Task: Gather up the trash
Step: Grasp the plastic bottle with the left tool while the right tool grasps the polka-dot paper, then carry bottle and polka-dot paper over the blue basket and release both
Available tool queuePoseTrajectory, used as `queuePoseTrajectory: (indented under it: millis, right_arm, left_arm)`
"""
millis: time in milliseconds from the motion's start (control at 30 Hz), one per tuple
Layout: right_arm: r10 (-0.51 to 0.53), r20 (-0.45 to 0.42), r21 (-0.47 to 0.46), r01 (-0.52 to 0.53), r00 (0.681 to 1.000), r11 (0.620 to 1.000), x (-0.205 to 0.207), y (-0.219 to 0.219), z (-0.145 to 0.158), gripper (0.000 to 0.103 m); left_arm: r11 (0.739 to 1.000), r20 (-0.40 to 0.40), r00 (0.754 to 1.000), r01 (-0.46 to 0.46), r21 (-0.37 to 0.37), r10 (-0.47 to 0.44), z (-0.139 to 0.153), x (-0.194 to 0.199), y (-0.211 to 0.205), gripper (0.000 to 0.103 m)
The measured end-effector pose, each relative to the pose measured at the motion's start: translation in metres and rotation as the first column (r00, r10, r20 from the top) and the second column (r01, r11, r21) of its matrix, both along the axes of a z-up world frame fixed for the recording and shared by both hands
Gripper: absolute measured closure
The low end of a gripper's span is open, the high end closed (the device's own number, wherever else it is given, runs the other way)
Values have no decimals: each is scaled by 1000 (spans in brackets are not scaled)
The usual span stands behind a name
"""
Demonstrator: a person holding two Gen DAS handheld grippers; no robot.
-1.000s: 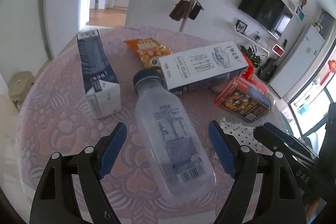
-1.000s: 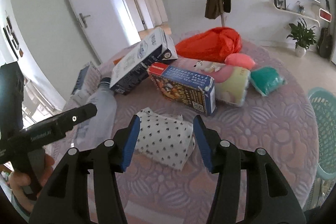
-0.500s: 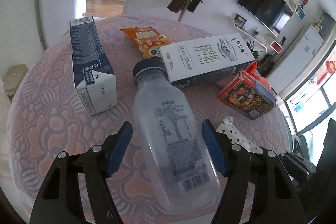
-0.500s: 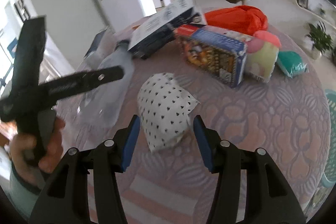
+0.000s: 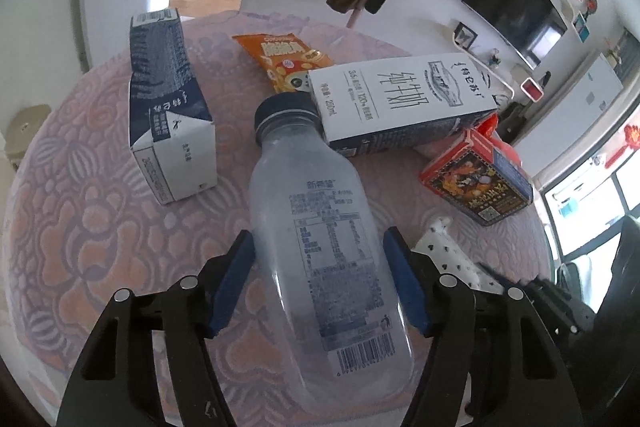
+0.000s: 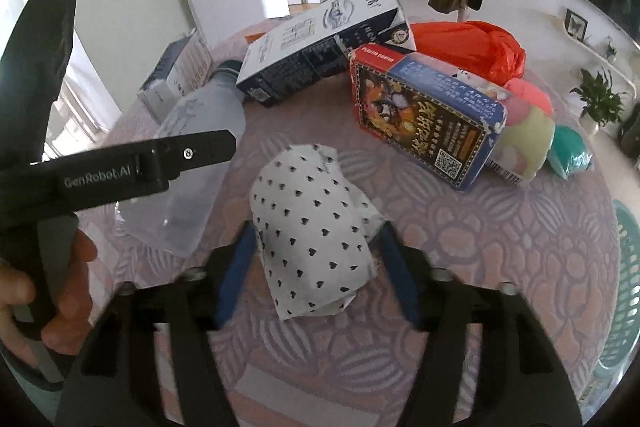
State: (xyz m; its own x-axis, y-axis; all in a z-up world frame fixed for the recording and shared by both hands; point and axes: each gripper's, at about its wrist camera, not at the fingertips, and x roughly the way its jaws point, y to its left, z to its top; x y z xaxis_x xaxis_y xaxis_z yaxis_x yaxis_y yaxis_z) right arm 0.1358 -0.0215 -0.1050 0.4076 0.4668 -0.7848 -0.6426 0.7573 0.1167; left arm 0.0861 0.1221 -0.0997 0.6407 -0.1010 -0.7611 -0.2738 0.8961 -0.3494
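Note:
A clear plastic bottle (image 5: 308, 167) with a dark cap lies on the pink patterned table (image 5: 80, 211). My left gripper (image 5: 316, 239) straddles its lower half, and both blue pads touch its sides. The right wrist view shows the same bottle (image 6: 200, 119) behind a left finger (image 6: 188, 155), with a hand on the handle. A crumpled white paper bag with black hearts (image 6: 312, 195) lies between the fingers of my right gripper (image 6: 316, 231). Its jaws are closing and the pads stand just at the bag's sides. The left wrist view shows the bag (image 5: 440, 247) at the right.
Beyond the bottle lie a long white milk carton (image 5: 400, 99), a second carton (image 5: 168, 115), an orange snack bag (image 5: 284, 55) and a printed card box (image 6: 424, 119). A red plastic bag (image 6: 472, 47), soft toys (image 6: 524, 131) and a green basket (image 6: 624, 267) are to the right.
The left jaws have narrowed onto the bottle. The right gripper has come down closer over the heart-print bag and rolled, so the bag now sits deeper between its fingers.

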Motion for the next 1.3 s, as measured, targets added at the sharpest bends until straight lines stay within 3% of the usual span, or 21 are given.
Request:
queuePoseTrajectory:
  millis: [133,267,533,600,933,1133,1300]
  right_arm:
    - [7,17,24,-8,1000,1000,-4,-5,3,79]
    - [-13,43,51,11,999,999,-8,-16,13,84]
    - [-84,117,126,69,990,990,-15,-49,49,84]
    - [-110,128,152,90,986,984,-15,-59,58,84]
    - [-216,155,225,179,964,958,-10,-111,81,84]
    - [-293,183,271,238,938,933,-13,-145,96,84]
    - [-373,208,304,303,904,903,-12,-179,107,84]
  left_arm:
    - [1000,7,1000,2,7,-2,0,-2,0,40]
    - [999,52,998,23,-31,-22,3,-10,0,42]
    - [996,141,986,89,-1,-88,27,-27,-21,45]
    - [995,168,981,103,2,-102,36,-32,-26,53]
    - [984,250,955,174,-27,-162,64,-39,-45,54]
    - [976,322,924,217,-6,-204,91,-40,-63,54]
    - [957,381,881,286,46,-281,120,-23,-100,54]
